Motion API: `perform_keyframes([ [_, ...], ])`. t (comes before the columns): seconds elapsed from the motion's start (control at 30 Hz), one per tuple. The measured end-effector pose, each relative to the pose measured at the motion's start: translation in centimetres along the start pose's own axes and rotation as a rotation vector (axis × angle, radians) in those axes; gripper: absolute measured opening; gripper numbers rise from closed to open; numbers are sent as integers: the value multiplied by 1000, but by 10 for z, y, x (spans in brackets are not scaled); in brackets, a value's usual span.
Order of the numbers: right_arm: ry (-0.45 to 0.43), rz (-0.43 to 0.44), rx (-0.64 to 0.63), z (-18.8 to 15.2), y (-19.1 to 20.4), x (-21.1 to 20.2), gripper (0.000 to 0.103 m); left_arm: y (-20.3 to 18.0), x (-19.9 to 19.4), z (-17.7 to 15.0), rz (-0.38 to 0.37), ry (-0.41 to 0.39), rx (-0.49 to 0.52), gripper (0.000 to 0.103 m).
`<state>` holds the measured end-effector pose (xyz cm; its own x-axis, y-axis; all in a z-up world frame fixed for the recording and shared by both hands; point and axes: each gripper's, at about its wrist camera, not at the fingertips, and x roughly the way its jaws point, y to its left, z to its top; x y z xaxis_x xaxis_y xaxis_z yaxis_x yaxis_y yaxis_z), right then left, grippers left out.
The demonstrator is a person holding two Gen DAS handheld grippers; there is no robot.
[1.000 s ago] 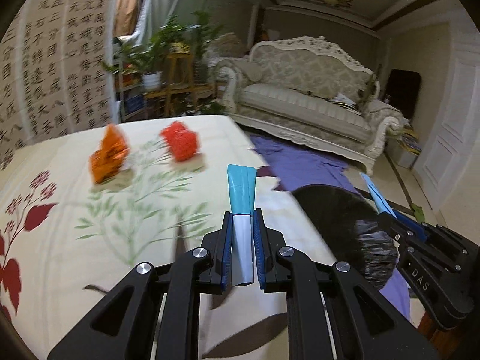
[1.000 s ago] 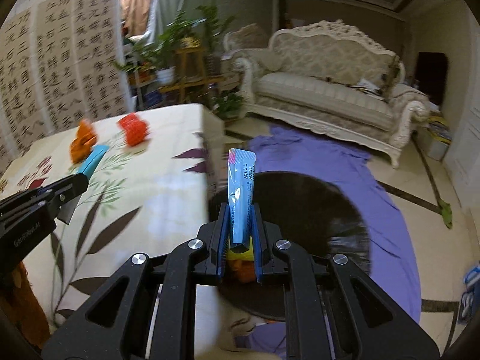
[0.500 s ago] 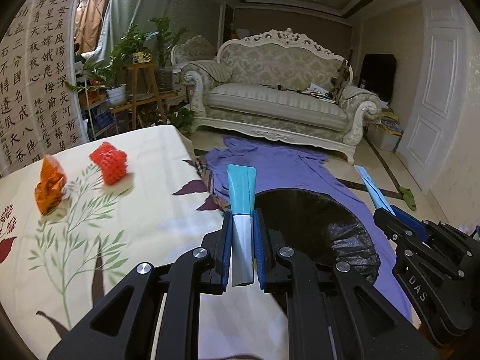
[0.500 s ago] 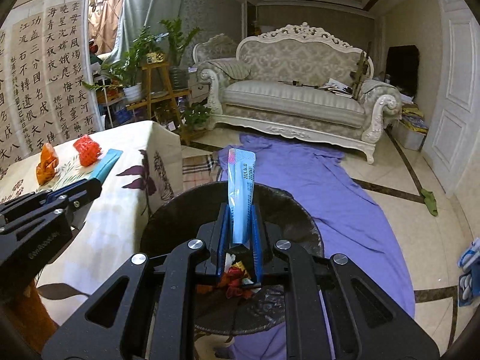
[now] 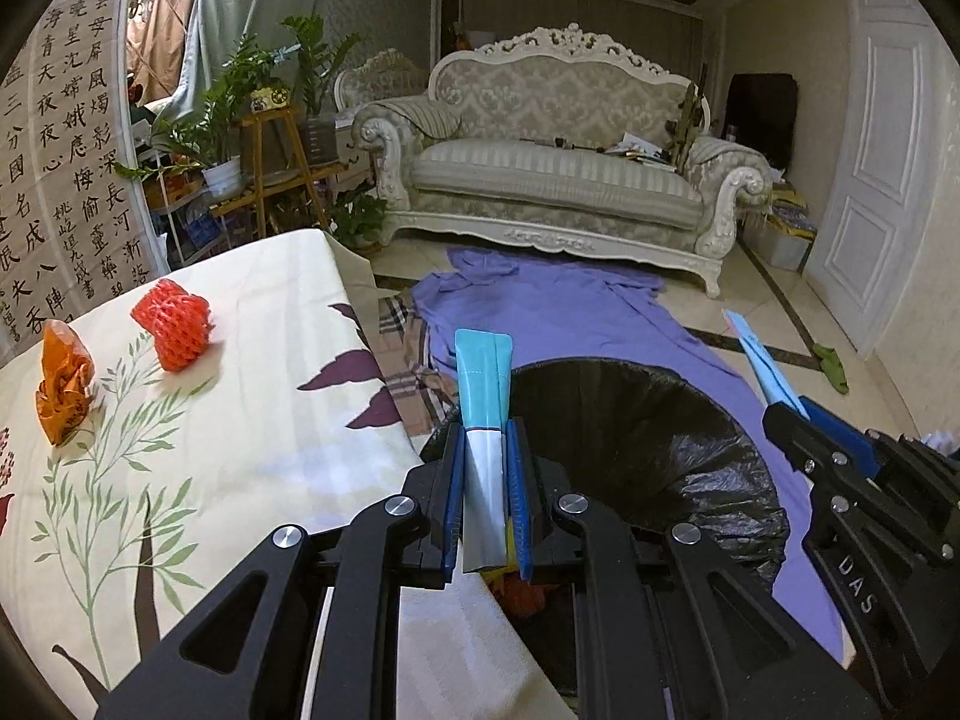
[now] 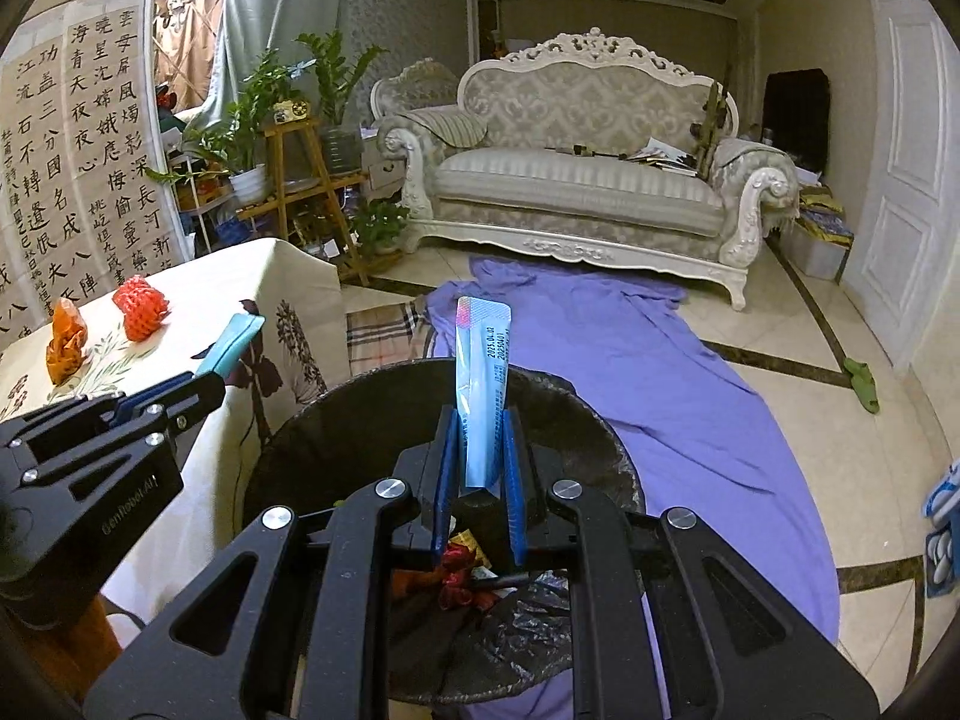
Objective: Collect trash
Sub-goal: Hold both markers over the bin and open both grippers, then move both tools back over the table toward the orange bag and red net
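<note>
A teal-and-white sachet and a blue sachet stand upright over the black-lined bin.

Cream cloth-covered surface printed with green leafy stems and dark red leaves. On it lie a crumpled orange plastic wrapper and, near it, a red foam fruit net, apart from each other. Beside the surface, the tiled floor carries a spread purple sheet, a plaid cloth and a black-lined bin.
</note>
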<state>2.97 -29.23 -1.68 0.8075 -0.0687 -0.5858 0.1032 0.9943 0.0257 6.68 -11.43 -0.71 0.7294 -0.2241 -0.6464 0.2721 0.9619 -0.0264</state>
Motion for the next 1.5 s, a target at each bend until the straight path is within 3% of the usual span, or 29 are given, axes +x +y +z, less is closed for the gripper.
perform_keyframes([
  [0.33,20,-14,17,-1,-4,13,16,-10,9,4,7,19,16,15],
  [0.4,24,-13,24,-2,-6,15,19,-10,10,4,15,24,16,19],
  [0.47,25,-15,31,-2,-9,16,33,-10,11,4,18,30,14,22],
  [0.57,20,-27,39,-3,-12,15,40,-9,12,3,26,35,11,44],
  [0.7,16,-37,45,-3,-15,13,45,-8,11,4,36,32,7,56],
  [0.87,3,-49,56,-2,-18,9,61,-8,9,4,55,20,7,73],
  [1.17,-14,-68,65,-2,-25,4,76,-9,6,5,112,7,32,82],
  [1.5,-14,-65,60,-2,-24,2,79,1,0,1,142,8,23,83],
])
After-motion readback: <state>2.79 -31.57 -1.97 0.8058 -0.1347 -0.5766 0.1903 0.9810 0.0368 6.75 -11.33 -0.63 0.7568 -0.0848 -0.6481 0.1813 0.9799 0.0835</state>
